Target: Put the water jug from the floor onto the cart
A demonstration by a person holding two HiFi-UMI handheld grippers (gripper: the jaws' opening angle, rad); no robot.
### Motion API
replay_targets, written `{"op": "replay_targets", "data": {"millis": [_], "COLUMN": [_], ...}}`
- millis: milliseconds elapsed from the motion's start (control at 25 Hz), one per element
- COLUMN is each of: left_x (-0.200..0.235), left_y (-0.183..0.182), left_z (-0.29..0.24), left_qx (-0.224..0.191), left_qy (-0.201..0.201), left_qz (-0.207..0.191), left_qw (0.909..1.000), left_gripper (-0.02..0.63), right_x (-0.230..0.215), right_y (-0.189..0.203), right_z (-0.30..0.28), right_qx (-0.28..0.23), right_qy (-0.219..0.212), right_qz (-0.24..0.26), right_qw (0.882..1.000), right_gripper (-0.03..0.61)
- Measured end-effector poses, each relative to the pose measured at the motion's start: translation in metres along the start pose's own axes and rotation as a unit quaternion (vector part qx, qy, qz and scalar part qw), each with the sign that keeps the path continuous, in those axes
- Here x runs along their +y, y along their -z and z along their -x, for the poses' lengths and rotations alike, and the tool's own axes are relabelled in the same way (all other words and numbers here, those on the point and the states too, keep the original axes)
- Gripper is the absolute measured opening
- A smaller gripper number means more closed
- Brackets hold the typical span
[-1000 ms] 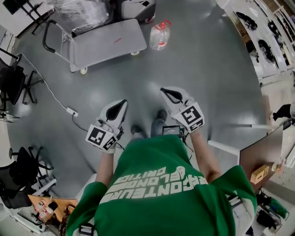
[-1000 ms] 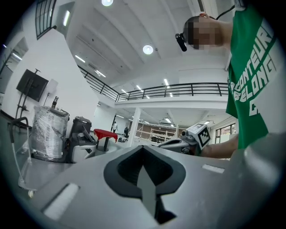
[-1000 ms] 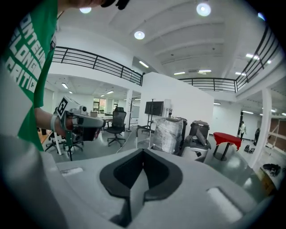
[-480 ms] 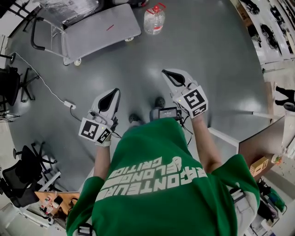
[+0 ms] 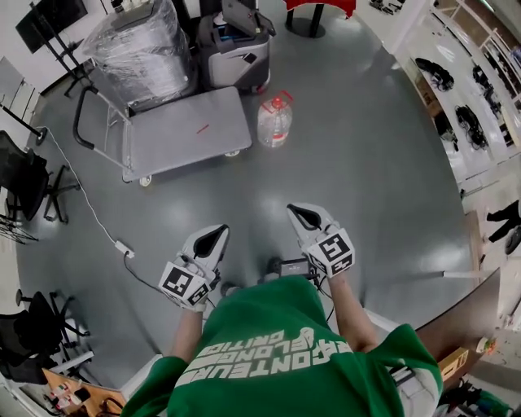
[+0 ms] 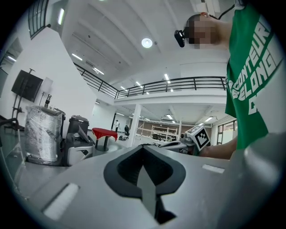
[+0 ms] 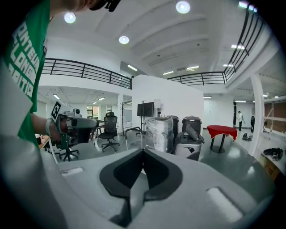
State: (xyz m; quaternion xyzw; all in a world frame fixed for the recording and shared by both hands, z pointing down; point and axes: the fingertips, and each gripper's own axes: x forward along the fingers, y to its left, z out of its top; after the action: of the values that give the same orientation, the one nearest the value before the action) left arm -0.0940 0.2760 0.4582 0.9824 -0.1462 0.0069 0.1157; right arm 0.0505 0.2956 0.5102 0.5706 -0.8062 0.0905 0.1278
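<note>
Grey floor (image 5: 366, 163), water jug (image 5: 274, 122) well ahead of closed left tool (image 5: 220, 231), closed right tool (image 5: 295, 210)

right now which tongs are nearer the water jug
Right. The right tongs are short of the water jug, slightly to its right; the left tongs are further back and to its left.

Plastic-wrapped bundle (image 5: 137, 50), black office chair (image 5: 23, 175), red table (image 5: 319, 6)

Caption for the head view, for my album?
Left gripper and right gripper, shut, face the water jug standing beside the cart.
</note>
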Motion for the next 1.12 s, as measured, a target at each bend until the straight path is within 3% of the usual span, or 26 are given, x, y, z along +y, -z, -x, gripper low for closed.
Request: {"op": "replay_targets", "data": {"millis": [280, 560, 880, 1120], "left_x": [-0.004, -0.024, -0.004, 0.029], "left_y": [0.008, 0.025, 0.036, 0.021], "left_z": [-0.055, -0.093, -0.115, -0.15], "left_qx": [-0.003, 0.01, 0.025, 0.018], "left_qy": [-0.001, 0.029, 0.049, 0.084], "left_qz": [-0.001, -0.003, 0.012, 0.009], "left_qw": [1.0, 0.9995, 0.9984, 0.9962], "left_gripper": [0.014, 0.014, 0.014, 0.014], "right_x": [-0.041, -0.091, -0.104, -0.117], "right_y": [-0.002, 0.032, 0.049, 0.025], "right_z": [0.003, 0.028, 0.013, -0.025], "right_qx": [-0.011, 0.005, 0.028, 0.022], "right_qy": [-0.014, 0.016, 0.025, 0.03], "right_qz": [0.016, -0.011, -0.033, -0.027], "right_qw": [1.0, 1.0, 0.999, 0.999], "right_gripper": [-0.008, -0.008, -0.008, -0.008]}}
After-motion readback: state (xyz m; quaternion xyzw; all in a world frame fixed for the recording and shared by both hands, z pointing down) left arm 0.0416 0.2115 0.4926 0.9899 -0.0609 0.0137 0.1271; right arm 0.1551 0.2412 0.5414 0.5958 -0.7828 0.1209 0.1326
